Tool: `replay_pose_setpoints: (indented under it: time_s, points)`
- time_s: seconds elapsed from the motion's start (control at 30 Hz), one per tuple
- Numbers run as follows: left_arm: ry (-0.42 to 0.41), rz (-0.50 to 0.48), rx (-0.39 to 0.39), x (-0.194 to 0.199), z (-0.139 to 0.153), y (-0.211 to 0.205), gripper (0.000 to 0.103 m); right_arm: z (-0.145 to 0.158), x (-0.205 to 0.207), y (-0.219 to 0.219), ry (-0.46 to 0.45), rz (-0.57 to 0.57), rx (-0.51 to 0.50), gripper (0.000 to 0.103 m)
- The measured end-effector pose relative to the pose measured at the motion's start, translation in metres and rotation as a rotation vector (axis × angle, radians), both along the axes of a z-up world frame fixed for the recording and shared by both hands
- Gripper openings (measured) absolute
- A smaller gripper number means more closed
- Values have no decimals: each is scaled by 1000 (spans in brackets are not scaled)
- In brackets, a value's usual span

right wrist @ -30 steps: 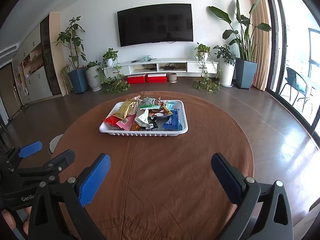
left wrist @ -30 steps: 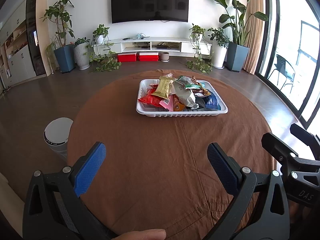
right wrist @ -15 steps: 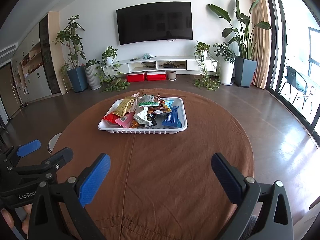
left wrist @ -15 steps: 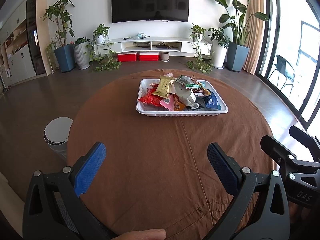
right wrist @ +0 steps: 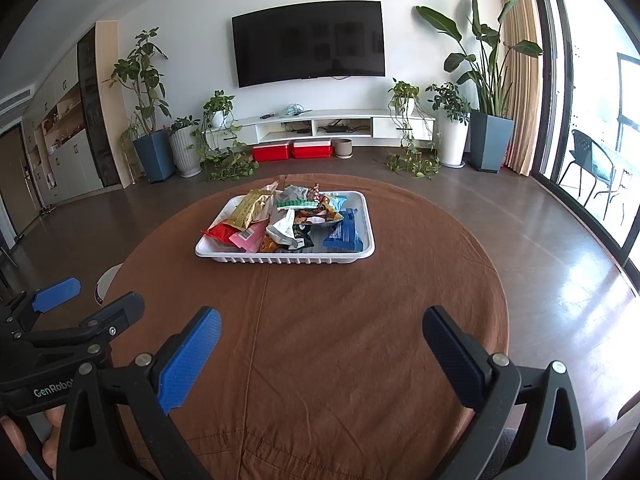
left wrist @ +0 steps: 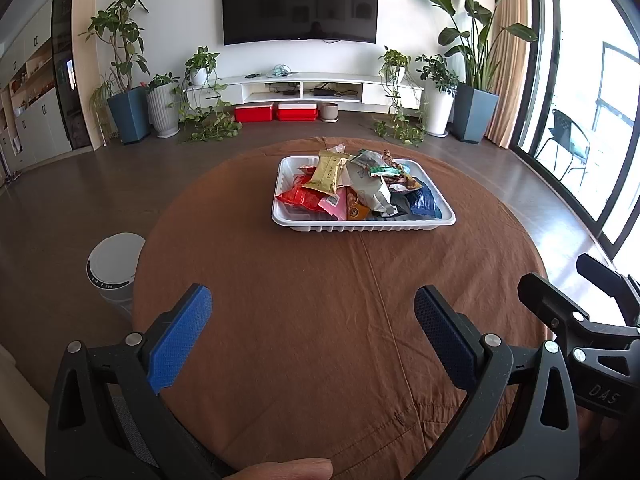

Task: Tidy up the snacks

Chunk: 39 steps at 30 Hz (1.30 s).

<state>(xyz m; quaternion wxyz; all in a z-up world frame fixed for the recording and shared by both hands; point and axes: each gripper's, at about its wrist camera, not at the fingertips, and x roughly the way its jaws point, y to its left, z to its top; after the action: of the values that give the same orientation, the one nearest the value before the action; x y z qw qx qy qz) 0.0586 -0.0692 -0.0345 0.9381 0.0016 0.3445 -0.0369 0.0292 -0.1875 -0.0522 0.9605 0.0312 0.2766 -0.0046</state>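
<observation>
A white plastic tray (left wrist: pixel 360 227) (right wrist: pixel 280 258) sits past the middle of a round table with a brown cloth (left wrist: pixel 320 320) (right wrist: pixel 320 340). It holds a heap of snack packets, among them a gold one (left wrist: pixel 327 172) (right wrist: pixel 250 210), a red one (left wrist: pixel 298 198), a pink one (right wrist: pixel 248 238) and a blue one (left wrist: pixel 424 202) (right wrist: pixel 344 236). My left gripper (left wrist: pixel 314 320) is open and empty over the near table. My right gripper (right wrist: pixel 322 344) is open and empty beside it, to its right.
A white round bin (left wrist: pixel 114 270) stands on the floor left of the table. Beyond are a TV (left wrist: pixel 300 4), a low white cabinet (left wrist: pixel 300 88), potted plants (left wrist: pixel 128 92) and glass doors (left wrist: pixel 592 120) on the right.
Both grippers have stayed open. The right wrist view has tilted down a little, so the tray sits slightly higher in it. The left view is almost unchanged.
</observation>
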Motion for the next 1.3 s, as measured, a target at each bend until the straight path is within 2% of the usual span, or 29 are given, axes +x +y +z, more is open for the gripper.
replay_pose_setpoints:
  time_s: [1.3]
  points:
    - [2, 0, -2, 0, 0, 2, 103, 6, -1, -2, 7, 0, 0, 103]
